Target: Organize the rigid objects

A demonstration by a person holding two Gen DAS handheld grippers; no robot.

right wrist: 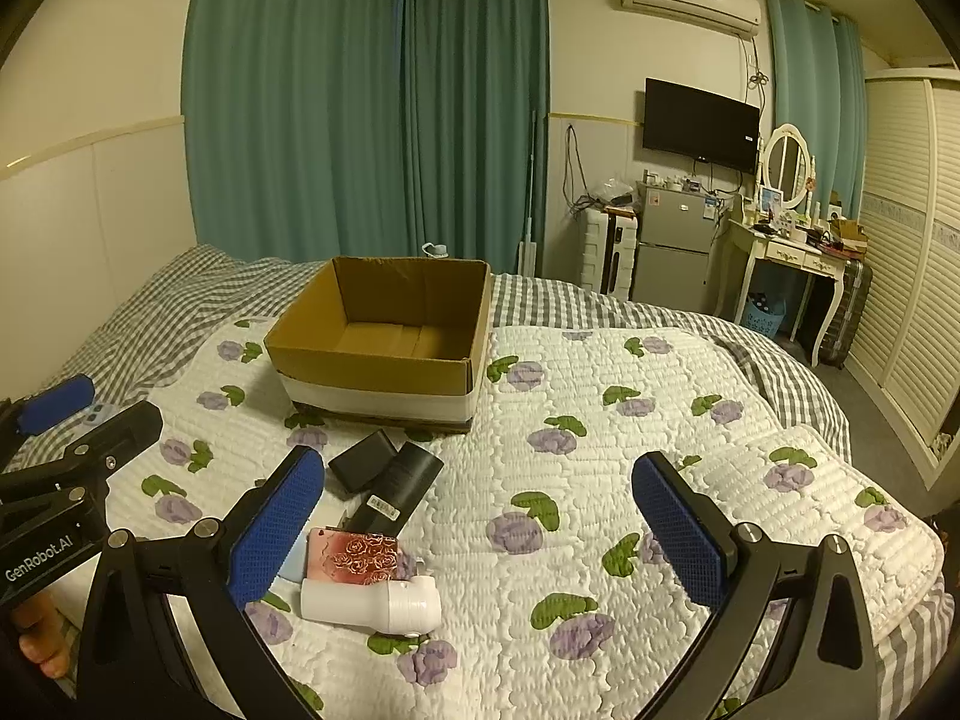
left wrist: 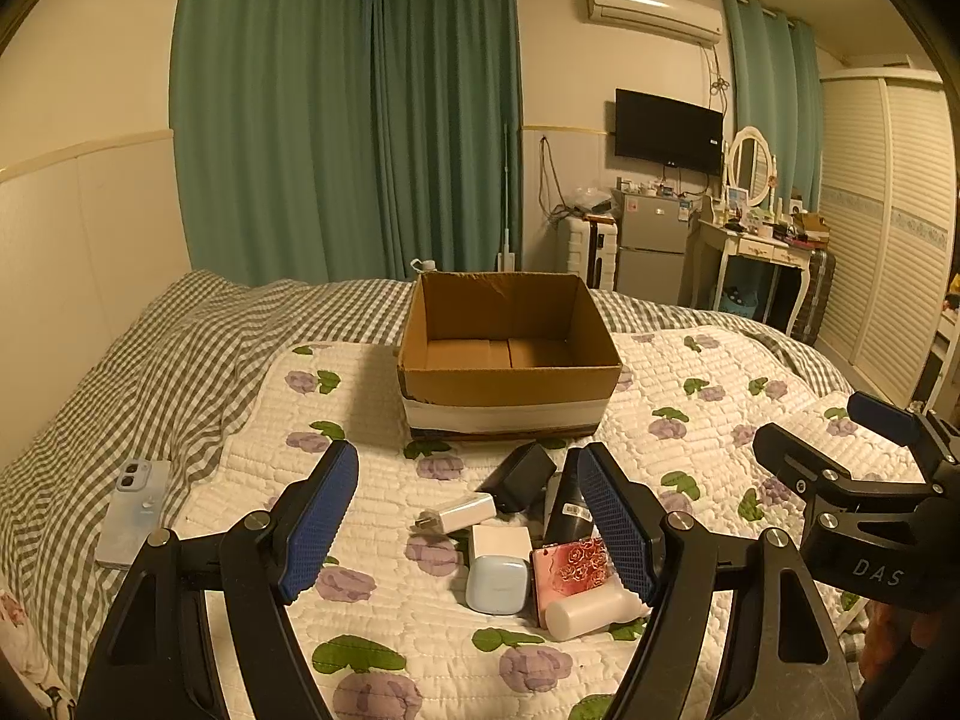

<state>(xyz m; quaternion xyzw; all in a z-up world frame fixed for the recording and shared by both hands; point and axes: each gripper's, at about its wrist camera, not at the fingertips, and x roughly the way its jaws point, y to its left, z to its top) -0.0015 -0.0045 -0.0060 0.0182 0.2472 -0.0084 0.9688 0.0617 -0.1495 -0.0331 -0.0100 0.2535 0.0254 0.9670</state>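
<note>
Nothing has gone into the open brown cardboard box with the white band [left wrist: 509,363] yet; its floor looks bare in both views, so I judge the sorting is at its very start. The box stands on the white quilted bedspread printed with purple flowers [left wrist: 708,372], and the whole pile lies just in front of it: a black rectangular charger block [left wrist: 519,476], a black cylinder with a label [right wrist: 399,485], a white plug adapter [left wrist: 459,514], a small white cube [left wrist: 501,542], a pale blue rounded case [left wrist: 497,584], a pink rose-patterned flat case [left wrist: 570,564] and a white plastic bottle on its side [right wrist: 372,601]. They touch or overlap, so how many hide underneath I can't quite tell. My left gripper [left wrist: 468,531] hangs over the pile, spread wide and holding nothing. My right gripper [right wrist: 480,531] is likewise wide apart and unloaded, with the pile by its left finger. A pale phone [left wrist: 135,513] lies apart on the gingham sheet.
</note>
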